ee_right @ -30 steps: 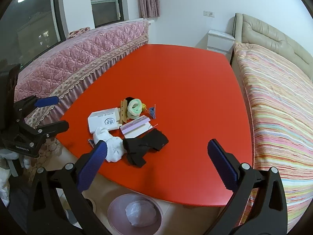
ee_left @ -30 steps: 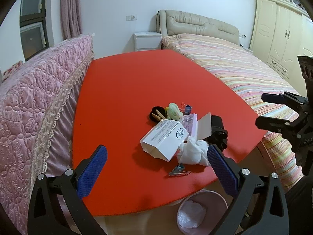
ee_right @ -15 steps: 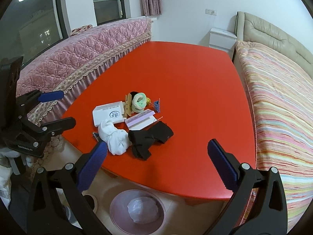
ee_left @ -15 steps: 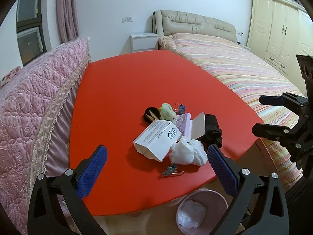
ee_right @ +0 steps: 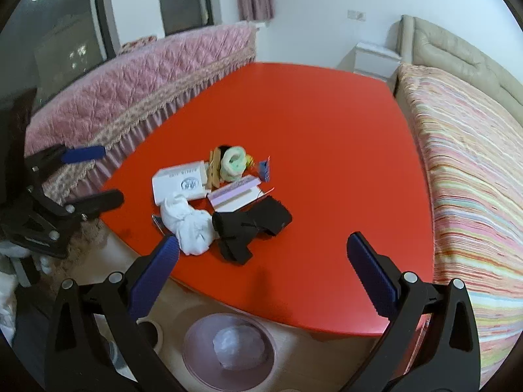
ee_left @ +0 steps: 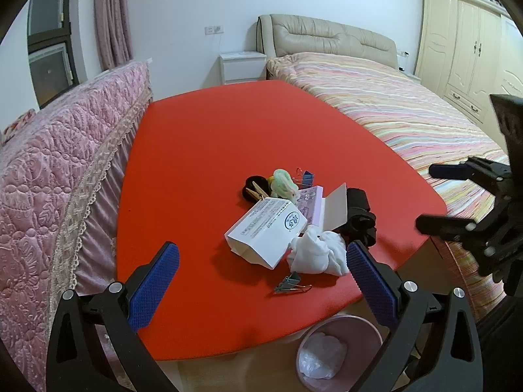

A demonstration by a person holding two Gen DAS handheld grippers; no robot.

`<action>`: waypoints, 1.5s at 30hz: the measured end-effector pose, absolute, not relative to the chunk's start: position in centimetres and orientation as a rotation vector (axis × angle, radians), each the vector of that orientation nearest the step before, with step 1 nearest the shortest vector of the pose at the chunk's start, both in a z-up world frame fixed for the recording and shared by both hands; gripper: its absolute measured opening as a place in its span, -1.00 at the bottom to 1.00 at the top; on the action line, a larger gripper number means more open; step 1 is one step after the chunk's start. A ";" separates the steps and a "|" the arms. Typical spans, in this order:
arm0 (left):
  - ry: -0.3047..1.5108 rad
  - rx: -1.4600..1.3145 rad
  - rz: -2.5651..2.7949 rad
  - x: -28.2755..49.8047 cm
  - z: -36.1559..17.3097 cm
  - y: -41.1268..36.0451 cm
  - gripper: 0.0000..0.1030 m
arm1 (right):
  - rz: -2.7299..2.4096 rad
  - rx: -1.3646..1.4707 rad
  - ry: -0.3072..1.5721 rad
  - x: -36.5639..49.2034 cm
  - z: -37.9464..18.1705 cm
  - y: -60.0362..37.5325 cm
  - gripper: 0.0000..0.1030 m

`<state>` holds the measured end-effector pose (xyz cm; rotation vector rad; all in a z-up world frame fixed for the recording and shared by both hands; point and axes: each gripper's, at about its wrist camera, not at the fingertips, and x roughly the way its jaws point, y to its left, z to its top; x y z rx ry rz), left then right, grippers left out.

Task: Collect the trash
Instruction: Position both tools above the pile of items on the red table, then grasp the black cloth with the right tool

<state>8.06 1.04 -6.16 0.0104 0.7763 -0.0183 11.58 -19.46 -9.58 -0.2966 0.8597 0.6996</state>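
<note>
The left tool is spread wide and holds nothing, poised over the near edge of the red table. The right tool gapes just as wide, also empty, above the same edge.

Between them, near that edge, lies a heap of clutter: a crumpled white tissue touching a white paper box and a black cloth piece. A binder clip lies closest to the edge, partly hidden behind the tissue in the right wrist view. Farther in sit a pink open carton, a green-white fuzzy thing, wooden clothespins and a blue clip; what the dark item under the clothespins is cannot be made out.

On the floor below the edge stands a pink trash bin, holding a wad of white plastic; the left tool's finger cuts off its rim.
</note>
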 end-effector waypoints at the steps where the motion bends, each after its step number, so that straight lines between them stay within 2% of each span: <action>1: 0.777 0.009 -0.016 8.1 -6.2 1.1 0.89 | 0.703 -0.305 0.872 11.8 -10.0 -19.1 0.94; 10: 0.801 -0.027 0.007 8.2 -6.7 2.7 0.89 | 0.724 -0.358 0.966 13.8 -13.4 -16.4 0.90; 12: 0.804 -0.032 0.011 8.2 -6.8 3.0 0.89 | 0.727 -0.363 0.989 14.1 -14.1 -16.2 0.51; 17: 0.811 -0.046 0.013 8.1 -7.0 3.5 0.89 | 0.762 -0.376 1.028 14.3 -15.5 -15.6 0.04; 19: 0.812 -0.049 0.012 8.1 -7.0 3.6 0.89 | 0.773 -0.385 1.031 14.1 -15.7 -15.3 -0.40; 27: 0.821 -0.068 0.000 8.5 -7.2 3.6 0.89 | 0.759 -0.368 0.990 13.7 -14.2 -15.7 -0.57; 36: 0.889 -0.129 -0.038 12.5 -7.9 4.2 0.89 | 0.754 -0.298 0.920 13.1 -10.8 -17.6 -0.57; 45: 1.023 -0.306 -0.069 16.4 -10.6 4.9 0.89 | 0.753 -0.282 0.929 13.2 -11.0 -18.6 -0.57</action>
